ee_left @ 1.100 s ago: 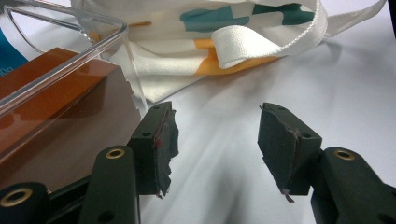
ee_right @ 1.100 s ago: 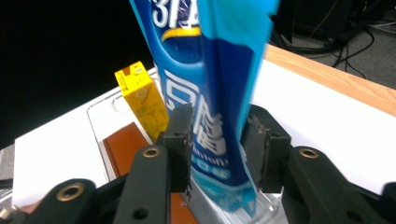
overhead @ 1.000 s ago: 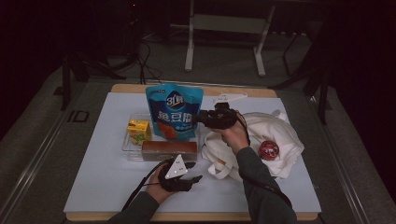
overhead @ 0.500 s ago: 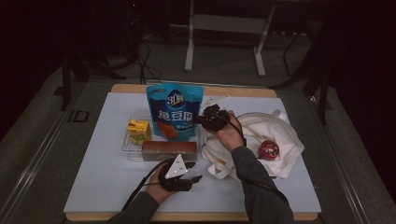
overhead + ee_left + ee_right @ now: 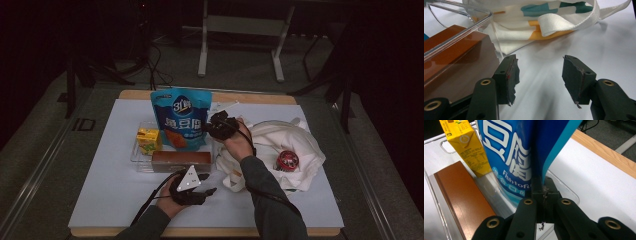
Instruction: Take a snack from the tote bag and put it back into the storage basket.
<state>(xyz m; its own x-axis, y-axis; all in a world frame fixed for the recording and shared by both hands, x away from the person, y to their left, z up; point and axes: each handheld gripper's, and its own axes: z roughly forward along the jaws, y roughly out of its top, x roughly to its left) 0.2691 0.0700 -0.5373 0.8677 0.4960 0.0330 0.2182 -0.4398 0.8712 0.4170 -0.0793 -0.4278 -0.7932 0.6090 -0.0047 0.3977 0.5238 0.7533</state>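
Since the earlier frame, our right gripper [image 5: 210, 127] has slid leftward along the desk [image 5: 115, 190] to the right edge of the blue snack pouch [image 5: 183, 119], and its jaws have just been closing, with that edge between them. In the right gripper view the two black jaws stand pressed together, pinching the pouch's side seam [image 5: 541, 170] low down, near its base. The pouch stands upright in the clear plastic tray [image 5: 136, 155], at the tray's back right. A yellow drink carton [image 5: 148, 140] stands just left of it in the same tray, and a long brown box [image 5: 181, 161] lies along the tray's near side, in front of both.

Our left gripper [image 5: 212, 190] has kept its place near the front of the desk, just in front of the tray. Its jaws [image 5: 539, 75] are spread apart with nothing between them, hovering low over the white desk surface; we see the brown box behind the tray's clear wall [image 5: 459, 37] to their left.

Right of the tray, a white cloth bag [image 5: 280, 140] lies crumpled on the desk, with coloured patches on its fabric showing in the left gripper view [image 5: 536, 15]. A small round red thing [image 5: 288, 159] rests on the bag; we cannot tell what it is.
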